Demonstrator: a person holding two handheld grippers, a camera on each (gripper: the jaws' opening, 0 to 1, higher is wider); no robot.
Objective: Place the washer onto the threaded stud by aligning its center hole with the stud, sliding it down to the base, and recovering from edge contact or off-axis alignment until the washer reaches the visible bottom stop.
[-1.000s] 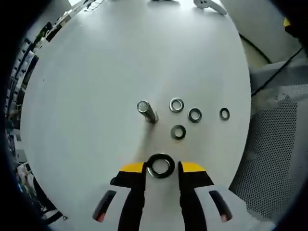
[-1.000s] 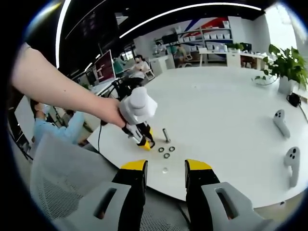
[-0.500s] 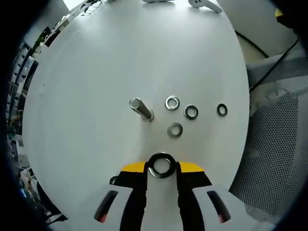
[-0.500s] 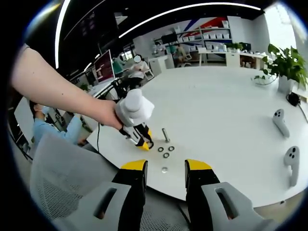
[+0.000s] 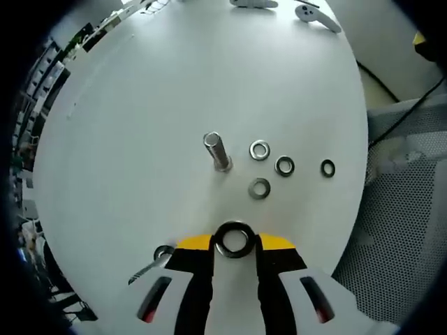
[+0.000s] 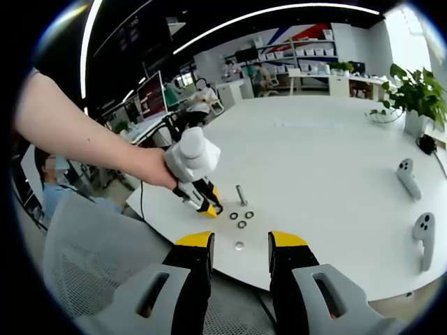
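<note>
The washer (image 5: 234, 239) is clenched flat between the left gripper (image 5: 234, 242)'s jaws above the white table (image 5: 140, 105), well short of the upright threaded stud (image 5: 216, 150) toward the table's middle, while the right gripper (image 6: 239, 241), jaws apart and empty, is held farther off beyond the table's edge.

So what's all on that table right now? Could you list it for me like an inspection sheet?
Surface: round white table.
Job's things: upright threaded stud; large dark washer held in the left gripper.
Clutter: four loose washers right of the stud; two white controllers.
Grippers: left shut on the washer, short of the stud; right gripper open, off the table's edge.
Cables: dark cable on the floor.
Surroundings: mesh chair, potted plant, office shelves.
</note>
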